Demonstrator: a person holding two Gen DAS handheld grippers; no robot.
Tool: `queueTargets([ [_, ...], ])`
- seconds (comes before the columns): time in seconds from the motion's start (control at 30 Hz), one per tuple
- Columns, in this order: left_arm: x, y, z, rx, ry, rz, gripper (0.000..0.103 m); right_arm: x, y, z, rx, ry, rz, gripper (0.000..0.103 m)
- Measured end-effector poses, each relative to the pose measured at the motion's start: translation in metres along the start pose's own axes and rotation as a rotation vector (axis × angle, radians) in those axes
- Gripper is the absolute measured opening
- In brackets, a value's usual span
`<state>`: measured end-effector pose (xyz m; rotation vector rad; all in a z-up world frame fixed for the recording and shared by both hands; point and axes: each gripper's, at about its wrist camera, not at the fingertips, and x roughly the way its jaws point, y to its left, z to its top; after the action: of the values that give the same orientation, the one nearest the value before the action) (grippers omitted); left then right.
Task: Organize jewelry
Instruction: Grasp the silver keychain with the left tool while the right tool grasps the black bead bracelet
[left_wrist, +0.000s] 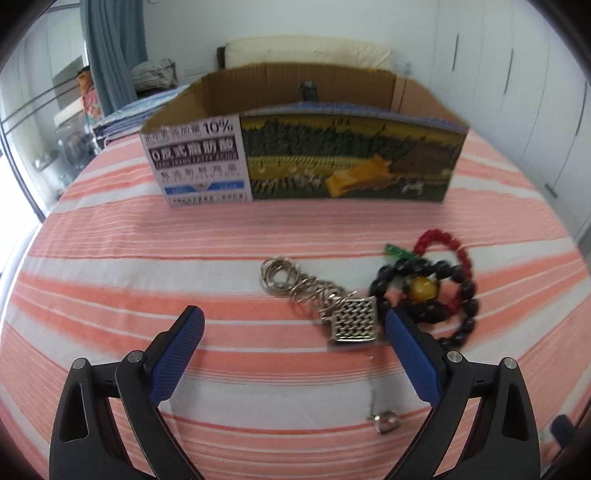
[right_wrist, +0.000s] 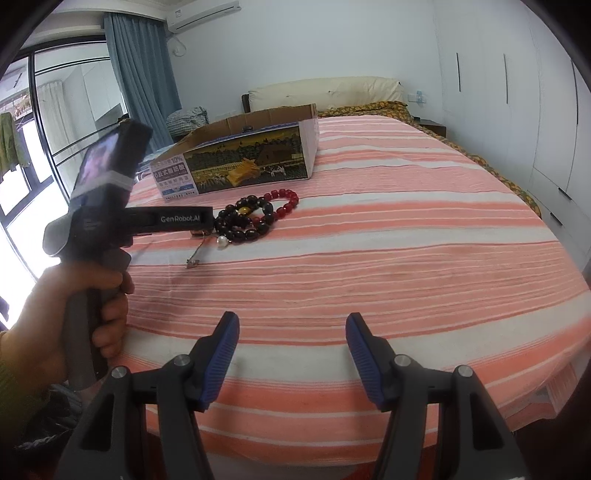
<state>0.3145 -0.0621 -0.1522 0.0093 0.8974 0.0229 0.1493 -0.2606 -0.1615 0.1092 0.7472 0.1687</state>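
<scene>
1. The left claw (left_wrist: 293, 317) hangs low over the striped bed (left_wrist: 147, 236), its blue-padded fingers (left_wrist: 177, 350) spread wide with nothing between them.
2. Just ahead of it lies a silver chain (left_wrist: 295, 284), coiled into loops at its far end, with a square lattice pendant (left_wrist: 354, 319) lying close to the claw's right-hand finger.
3. A thin chain with a small silver charm (left_wrist: 386, 421) lies on the bed nearer the camera, between the two fingers.
4. To the right of the pendant, a black bead bracelet (left_wrist: 458, 291) with an amber bead (left_wrist: 423, 288) overlaps a red bead bracelet (left_wrist: 461, 251); a small green piece (left_wrist: 397, 253) sits at their far edge.
5. An open cardboard box (left_wrist: 332, 158) with a printed farm scene stands behind the jewelry, well apart from it.
6. The right claw (right_wrist: 291, 332) is also wide and holds nothing, hovering above bare bedsheet well apart from the bracelets.
7. From the right wrist view, the person's left hand (right_wrist: 66, 321) grips the handle of the left device, whose arm reaches over the jewelry pile; a white pearl (right_wrist: 222, 242) lies beside the black beads.
</scene>
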Motion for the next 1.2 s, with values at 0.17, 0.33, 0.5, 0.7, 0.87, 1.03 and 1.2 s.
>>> queueTargets([
  [0.17, -0.004, 0.023, -0.009, -0.003, 0.02, 0.081, 0.097, -0.002, -0.003, 0.0, 0.008, -0.012, -0.006, 0.061],
  [0.33, -0.012, 0.063, -0.022, -0.089, 0.04, 0.079, 0.096, 0.0, -0.004, -0.002, 0.019, -0.012, -0.001, 0.061],
  [0.5, -0.024, 0.073, -0.027, -0.098, 0.01, -0.059, 0.096, 0.0, 0.005, -0.001, 0.003, -0.012, 0.01, 0.061],
  [0.7, -0.013, 0.05, -0.014, 0.007, 0.008, -0.105, 0.093, -0.002, 0.016, -0.003, -0.034, -0.01, 0.014, 0.061],
  [0.87, 0.0, 0.03, -0.008, 0.074, 0.031, -0.09, 0.079, -0.004, 0.013, -0.003, -0.034, -0.006, 0.002, 0.061],
  [1.03, -0.004, 0.032, -0.009, 0.075, 0.006, -0.114, 0.05, 0.006, 0.007, 0.009, -0.015, 0.025, 0.031, 0.061],
  [1.2, -0.006, 0.038, -0.009, 0.074, -0.003, -0.157, 0.034, 0.027, 0.001, 0.042, 0.024, 0.072, 0.114, 0.061],
])
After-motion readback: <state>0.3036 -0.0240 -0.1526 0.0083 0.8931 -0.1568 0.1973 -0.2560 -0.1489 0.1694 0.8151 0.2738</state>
